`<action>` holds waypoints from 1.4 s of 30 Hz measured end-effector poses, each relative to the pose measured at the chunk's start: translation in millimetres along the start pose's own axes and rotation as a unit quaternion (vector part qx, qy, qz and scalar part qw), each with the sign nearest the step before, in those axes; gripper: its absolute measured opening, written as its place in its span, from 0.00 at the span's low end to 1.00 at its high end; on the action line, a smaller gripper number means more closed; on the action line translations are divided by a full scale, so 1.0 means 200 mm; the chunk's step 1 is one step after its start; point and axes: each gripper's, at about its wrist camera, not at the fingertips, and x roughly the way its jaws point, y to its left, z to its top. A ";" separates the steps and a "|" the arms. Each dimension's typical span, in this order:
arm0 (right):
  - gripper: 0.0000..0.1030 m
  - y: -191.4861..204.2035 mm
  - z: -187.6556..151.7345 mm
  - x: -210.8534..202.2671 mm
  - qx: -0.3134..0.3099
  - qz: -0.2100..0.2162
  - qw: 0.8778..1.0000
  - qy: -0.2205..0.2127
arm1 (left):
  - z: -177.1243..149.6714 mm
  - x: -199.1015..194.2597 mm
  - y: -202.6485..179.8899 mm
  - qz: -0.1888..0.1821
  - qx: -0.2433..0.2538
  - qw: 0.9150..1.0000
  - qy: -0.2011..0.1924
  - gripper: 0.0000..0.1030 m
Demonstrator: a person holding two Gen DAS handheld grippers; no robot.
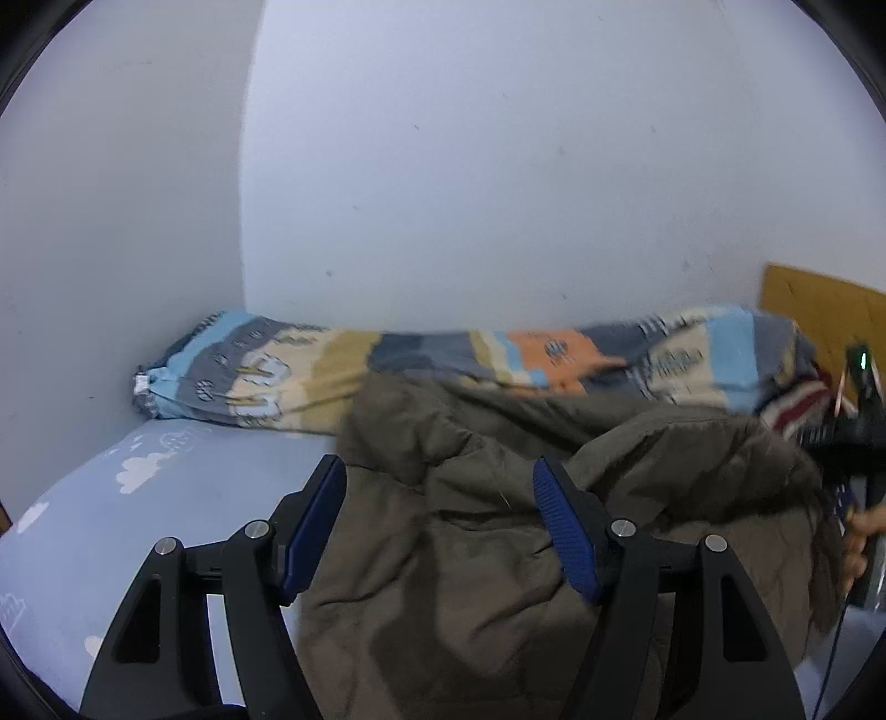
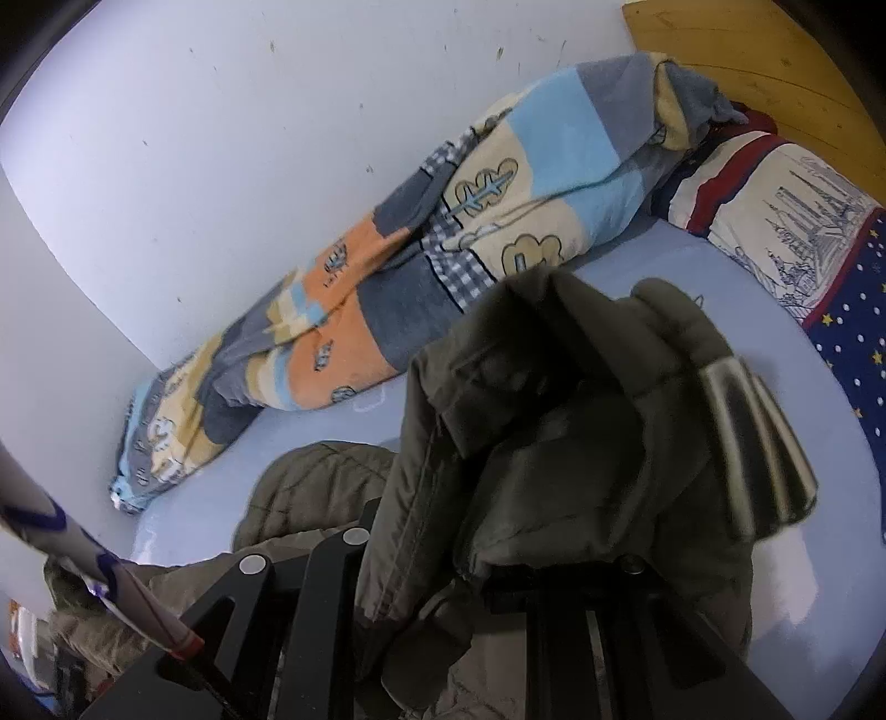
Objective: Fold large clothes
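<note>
An olive padded jacket (image 1: 443,432) lies bunched on the light blue bed sheet (image 1: 166,498). My left gripper (image 1: 437,520) hovers over its near part, jaws wide apart. The left blue pad (image 1: 310,531) stands clear of the cloth and the right pad (image 1: 565,531) is against a fold. In the right wrist view the jacket (image 2: 581,443) hangs lifted and draped over my right gripper (image 2: 437,531), which is shut on it with its fingertips hidden by cloth. A striped knit cuff (image 2: 758,448) dangles at the right. The right gripper (image 1: 853,437) and a hand also show at the left wrist view's right edge.
A rolled patchwork blanket (image 1: 443,354) lies along the white wall at the bed's far side. A patterned pillow (image 2: 803,238) and a wooden headboard (image 2: 747,50) stand at the right end. The wall corner closes the left end. A sleeve (image 2: 83,554) crosses the lower left.
</note>
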 end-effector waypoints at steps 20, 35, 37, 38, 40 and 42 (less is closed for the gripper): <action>0.49 -0.09 0.12 0.17 0.046 0.063 0.994 0.072 | -0.31 0.72 -0.23 -0.038 0.074 0.986 0.145 0.68; 0.62 -0.11 0.12 -0.16 -0.004 0.093 0.996 0.004 | -0.35 0.79 -0.20 -0.035 0.067 0.985 0.154 0.68; 0.64 -0.11 0.10 -0.17 -0.025 0.066 0.997 -0.006 | -0.35 0.80 -0.20 -0.035 0.065 0.985 0.155 0.68; 0.64 -0.12 0.09 -0.20 -0.034 0.053 0.998 -0.025 | -0.35 0.81 -0.20 -0.036 0.065 0.985 0.157 0.68; 0.65 -0.11 0.09 -0.22 -0.052 0.044 0.997 -0.041 | -0.36 0.82 -0.20 -0.038 0.064 0.984 0.160 0.68; 0.65 -0.09 0.07 -0.18 -0.082 0.029 0.996 -0.024 | -0.37 0.84 -0.21 -0.036 0.066 0.984 0.165 0.68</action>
